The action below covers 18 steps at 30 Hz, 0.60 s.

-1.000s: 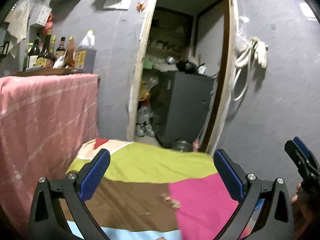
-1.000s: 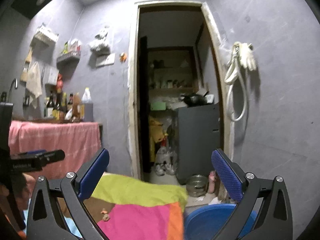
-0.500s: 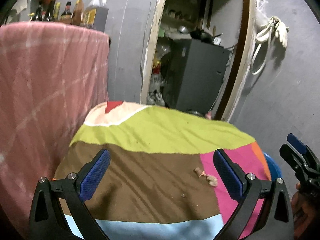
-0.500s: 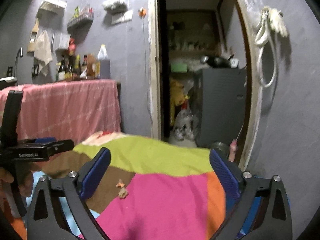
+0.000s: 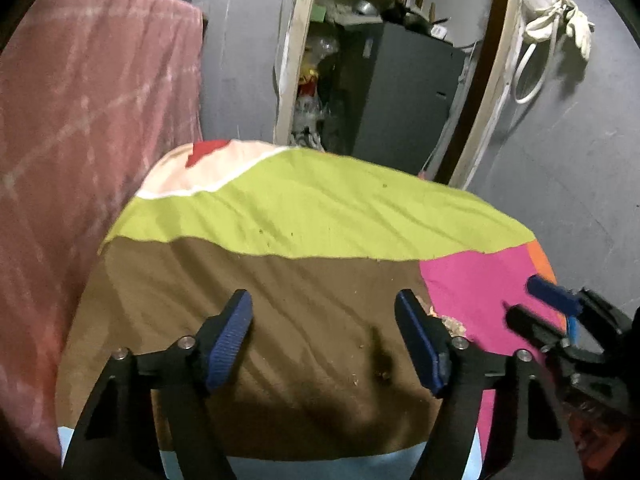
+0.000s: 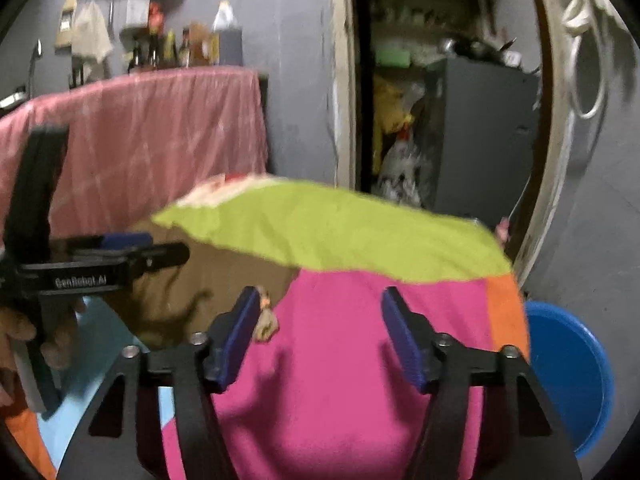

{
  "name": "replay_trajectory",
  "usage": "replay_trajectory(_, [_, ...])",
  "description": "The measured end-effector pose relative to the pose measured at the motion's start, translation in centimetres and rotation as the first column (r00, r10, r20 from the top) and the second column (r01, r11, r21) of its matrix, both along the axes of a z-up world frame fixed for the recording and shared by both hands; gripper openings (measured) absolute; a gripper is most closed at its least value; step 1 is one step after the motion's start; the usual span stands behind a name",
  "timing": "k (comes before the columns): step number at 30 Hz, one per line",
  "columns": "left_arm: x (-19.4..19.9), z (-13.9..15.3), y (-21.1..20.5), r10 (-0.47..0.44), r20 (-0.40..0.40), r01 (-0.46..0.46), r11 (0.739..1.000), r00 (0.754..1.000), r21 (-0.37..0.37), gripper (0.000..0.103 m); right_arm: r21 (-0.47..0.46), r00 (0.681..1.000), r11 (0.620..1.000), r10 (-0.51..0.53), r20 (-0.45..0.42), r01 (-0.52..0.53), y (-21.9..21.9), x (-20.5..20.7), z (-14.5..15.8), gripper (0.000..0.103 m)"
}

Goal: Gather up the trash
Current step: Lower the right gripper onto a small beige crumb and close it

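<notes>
A small clump of tan scraps (image 5: 450,322) lies on the patchwork cloth (image 5: 320,208) at the seam between its brown and pink patches. The left gripper (image 5: 324,336) hovers over the brown patch; its jaws have just been closing, fingers parted, only cloth between them, the scraps just outside its right finger (image 5: 418,344). The right gripper (image 6: 316,332) stands over the pink patch, jaws likewise just closing, parted on nothing, the scraps (image 6: 266,320) beside its left finger (image 6: 236,336). A blue basin (image 6: 572,376) sits past the cloth's orange edge. A pink-draped counter (image 6: 152,132) bearing bottles (image 6: 176,50) stands left; an open doorway (image 5: 384,72) with a dark cabinet (image 5: 404,92) lies behind.
</notes>
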<state>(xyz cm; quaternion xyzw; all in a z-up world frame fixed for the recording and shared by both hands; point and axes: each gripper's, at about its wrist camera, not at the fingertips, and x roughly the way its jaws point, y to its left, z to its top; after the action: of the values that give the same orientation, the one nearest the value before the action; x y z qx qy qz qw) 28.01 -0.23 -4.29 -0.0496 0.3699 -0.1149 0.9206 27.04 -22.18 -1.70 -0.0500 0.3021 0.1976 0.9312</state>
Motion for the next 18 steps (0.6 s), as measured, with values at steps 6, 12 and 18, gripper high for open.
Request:
replay_trajectory(6, [1.0, -0.7, 0.0, -0.004, -0.039, 0.003, 1.000, 0.999, -0.015, 0.065, -0.005, 0.990, 0.997, 0.080, -0.119, -0.081, 1.5, 1.4, -1.8, 0.048])
replay_trajectory(12, [1.5, -0.9, -0.3, -0.024, -0.058, 0.022, 0.999, 0.998, -0.025, 0.065, -0.043, 0.979, 0.993, 0.103, -0.178, -0.112, 2.7, 2.7, -3.0, 0.033])
replay_trajectory(18, [1.8, -0.9, -1.3, -0.083, -0.064, 0.082, 0.996, 0.994, -0.030, 0.065, -0.047, 0.981, 0.994, 0.090, -0.173, -0.100, 2.0, 3.2, -3.0, 0.014])
